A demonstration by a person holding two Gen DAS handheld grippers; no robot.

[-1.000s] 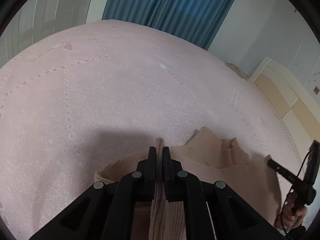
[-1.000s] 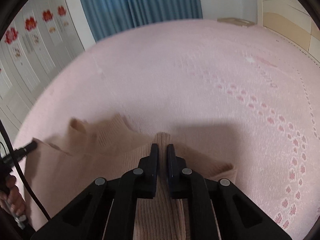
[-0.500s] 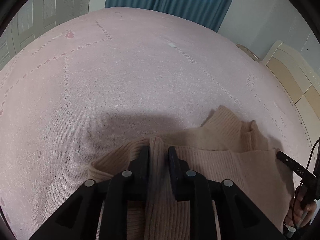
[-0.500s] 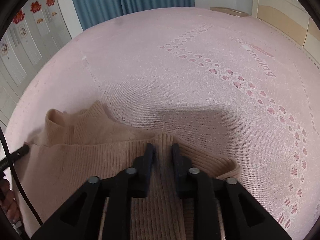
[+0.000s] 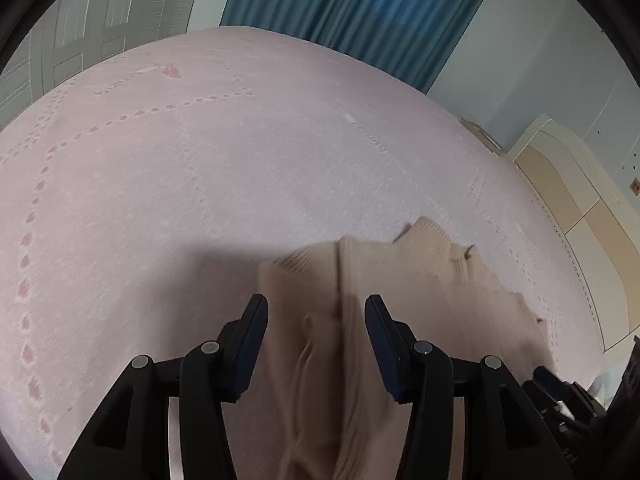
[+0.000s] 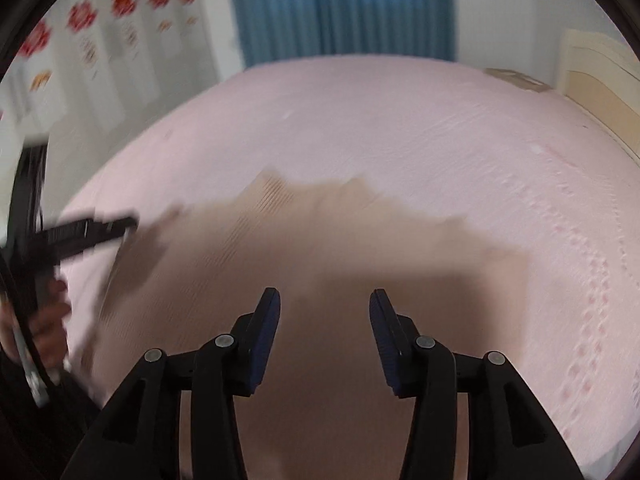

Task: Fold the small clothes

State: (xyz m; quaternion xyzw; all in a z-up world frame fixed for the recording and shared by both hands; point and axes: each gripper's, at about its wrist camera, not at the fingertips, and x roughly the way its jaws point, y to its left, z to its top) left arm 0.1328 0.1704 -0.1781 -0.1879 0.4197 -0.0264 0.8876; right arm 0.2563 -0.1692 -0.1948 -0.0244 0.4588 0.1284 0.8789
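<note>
Pink bedspread surrounds a beige sweater, seemingly unobstructed; curtain behind.

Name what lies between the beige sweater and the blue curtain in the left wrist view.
Only bare pink bedspread lies between the sweater and the curtain; the left wrist view shows it.

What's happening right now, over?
Left gripper and right gripper opening, pads clear of the beige sweater. Sweater on pink bedspread. Nothing obstructing.
</note>
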